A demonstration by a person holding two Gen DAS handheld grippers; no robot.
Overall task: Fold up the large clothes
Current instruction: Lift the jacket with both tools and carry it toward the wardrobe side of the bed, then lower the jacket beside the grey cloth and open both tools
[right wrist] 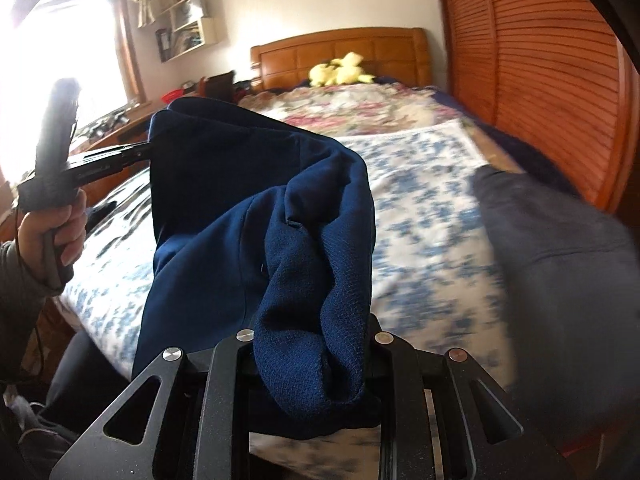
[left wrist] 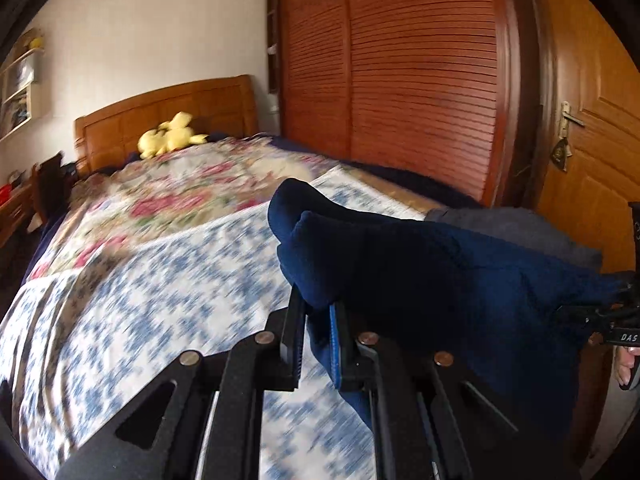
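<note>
Dark blue knitted garment [right wrist: 256, 216] held up between two grippers, clear of the bed's blue-and-white floral cover [left wrist: 132, 280].

The left gripper [left wrist: 318, 332] and right gripper [right wrist: 310, 364] each pinched a bunched edge between narrow jaws, probably to spread it for folding; a grey cloth [right wrist: 560, 248] lay blurred beyond the right jaws.

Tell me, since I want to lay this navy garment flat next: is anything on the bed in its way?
Partly. A grey garment lies on the bed's right side, beside the wardrobe. The blue-patterned cover ahead looks bare. Both grippers grip the navy garment.
</note>
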